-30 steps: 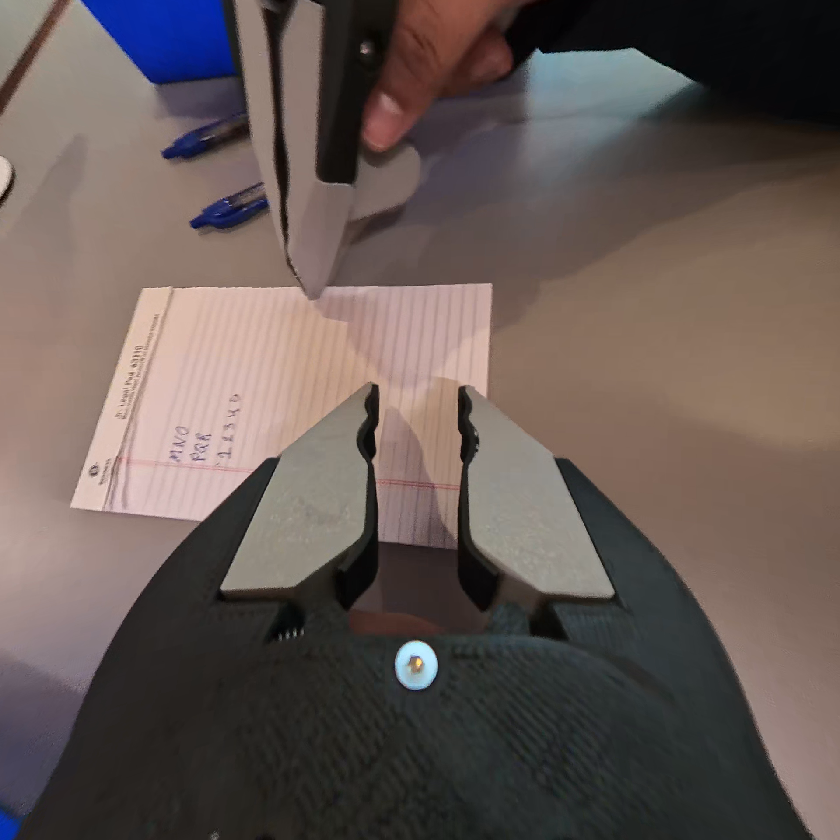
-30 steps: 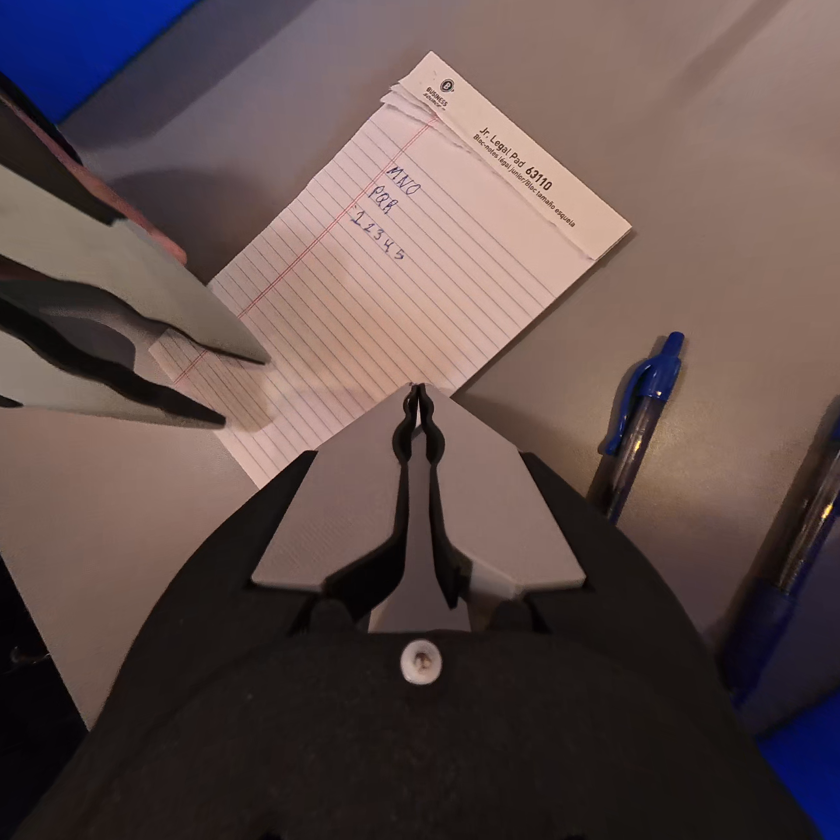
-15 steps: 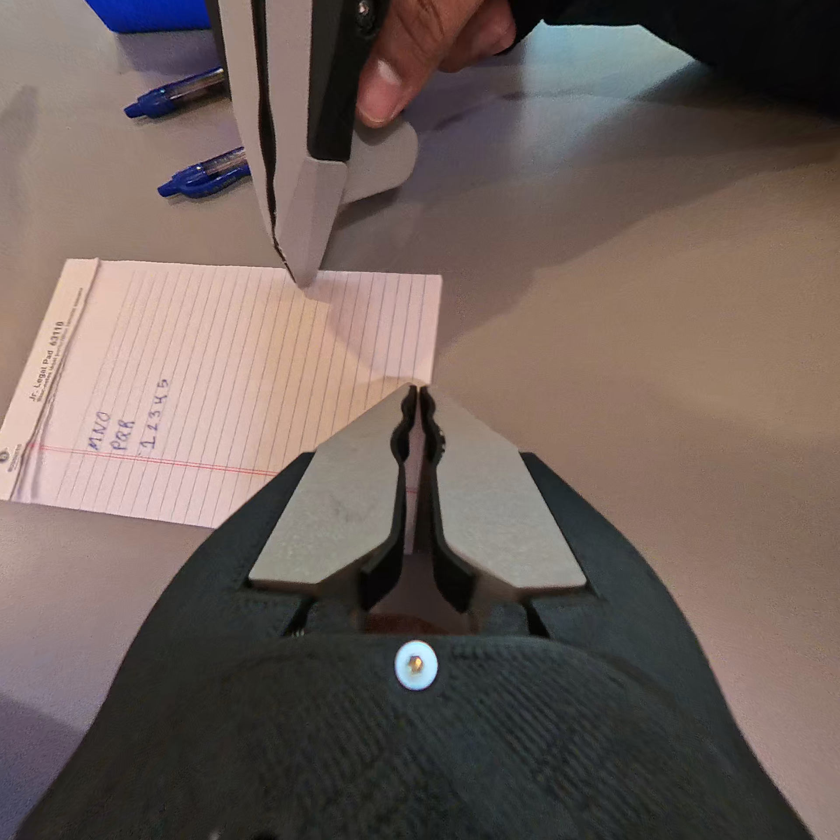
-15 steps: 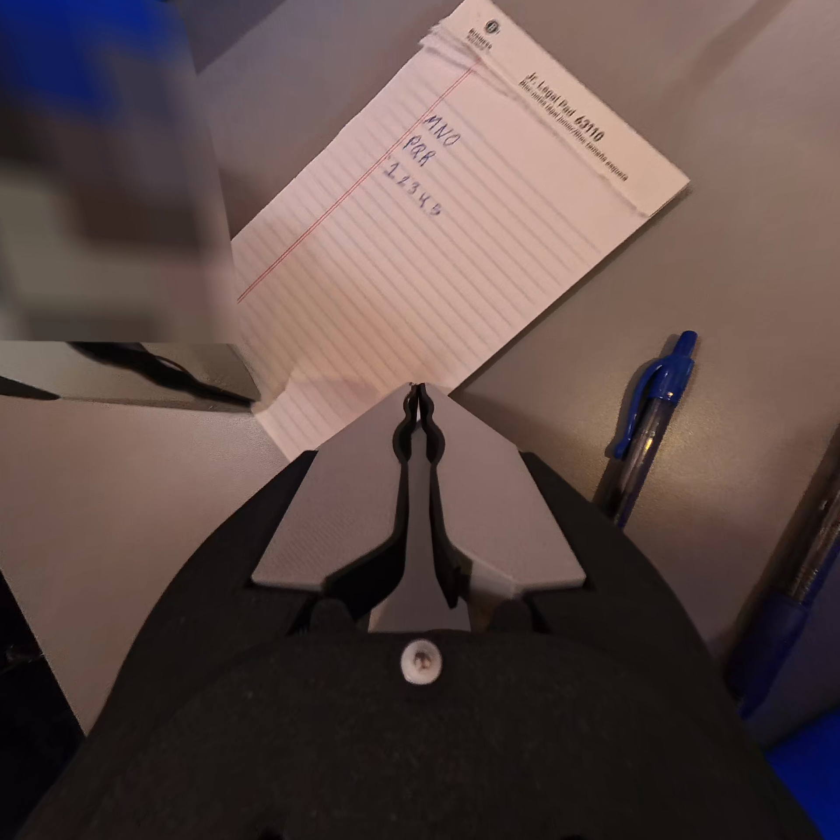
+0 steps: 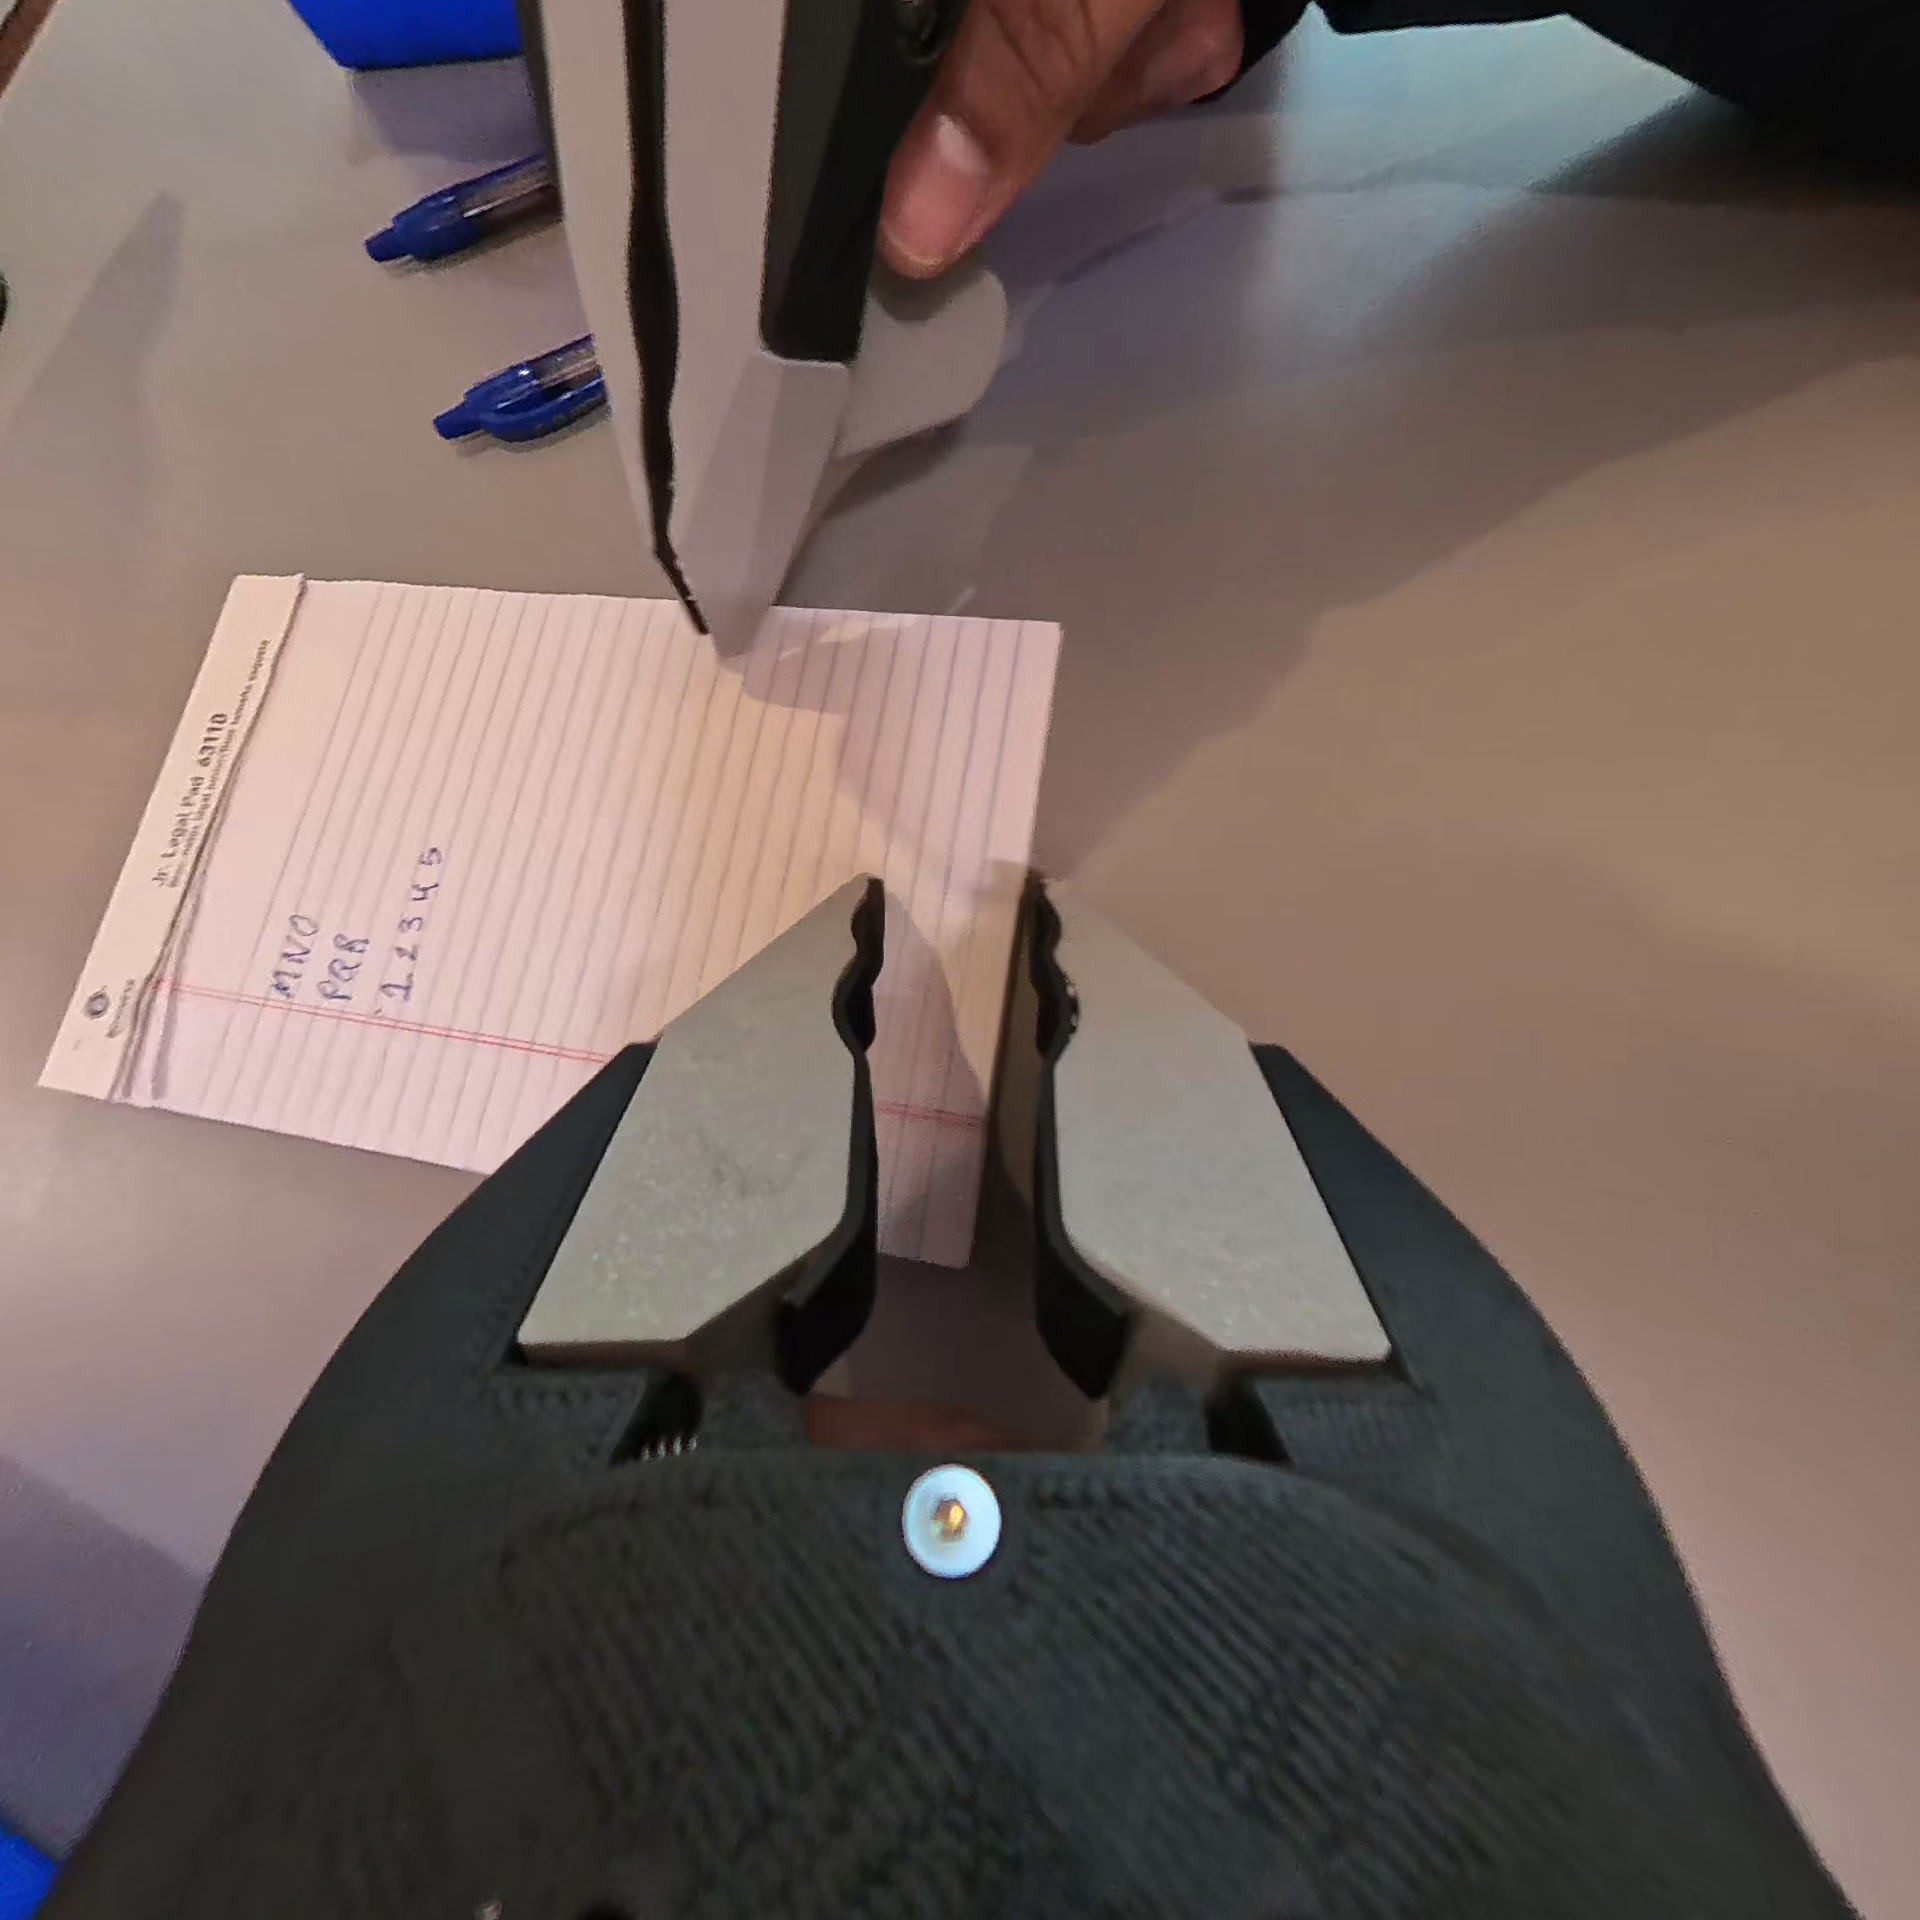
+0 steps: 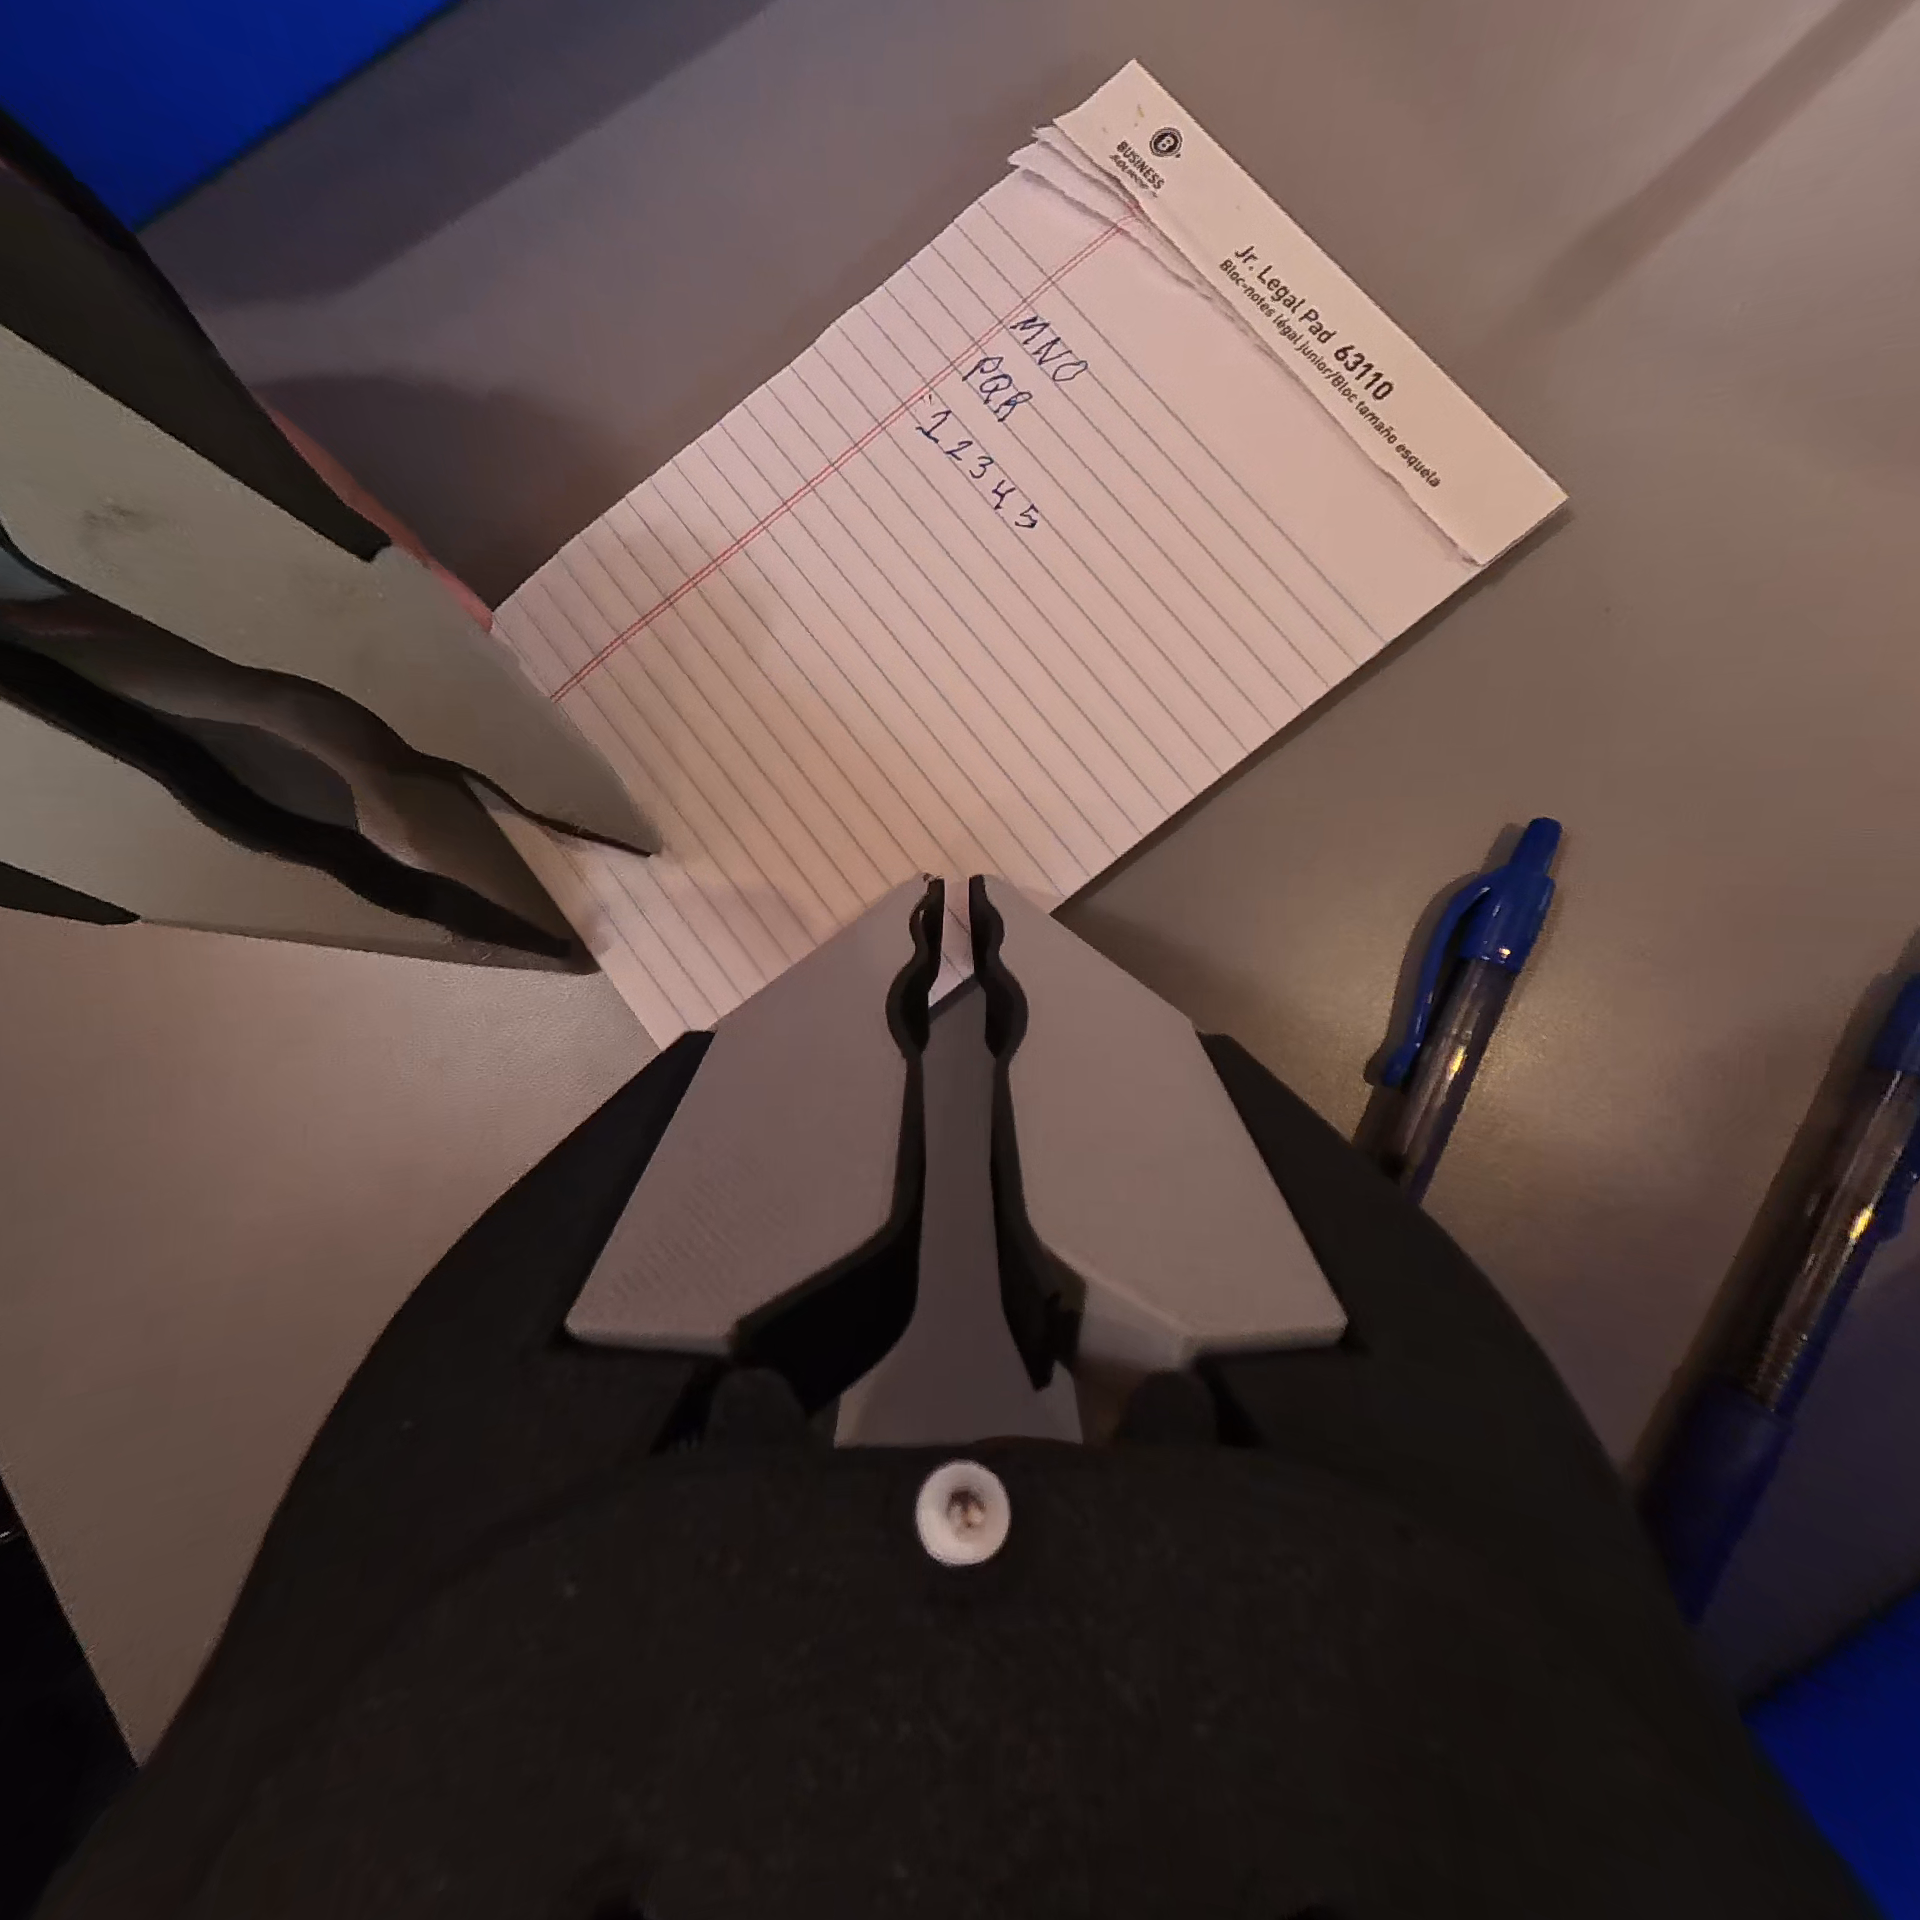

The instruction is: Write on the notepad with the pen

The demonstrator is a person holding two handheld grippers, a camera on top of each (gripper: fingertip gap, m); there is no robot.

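Note:
A white lined notepad [image 5: 582, 831] with a few handwritten lines lies flat on the grey table; it also shows in the right wrist view [image 6: 987, 644]. My left gripper [image 5: 954, 894] is open and empty, low over the pad's near right corner. My right gripper [image 6: 956, 888] is empty and nearly shut, with only a thin slit between its tips, at the pad's opposite edge; it also shows in the left wrist view [image 5: 717, 618]. Two blue pens [image 6: 1475, 956] [image 6: 1860, 1195] lie on the table to the right of my right gripper, untouched.
The left gripper [image 6: 608, 899] reaches in from the left in the right wrist view, one fingertip on the pad's corner. A hand [image 5: 987, 125] holds the right gripper. A blue box [image 5: 416, 31] stands behind the pens [image 5: 520, 400] [image 5: 468, 213]. Tip to tip, the grippers are about 7 cm apart.
My left gripper closed half a second ago and has now opened again over the pad's corner. My right gripper's tips have parted by a thin slit.

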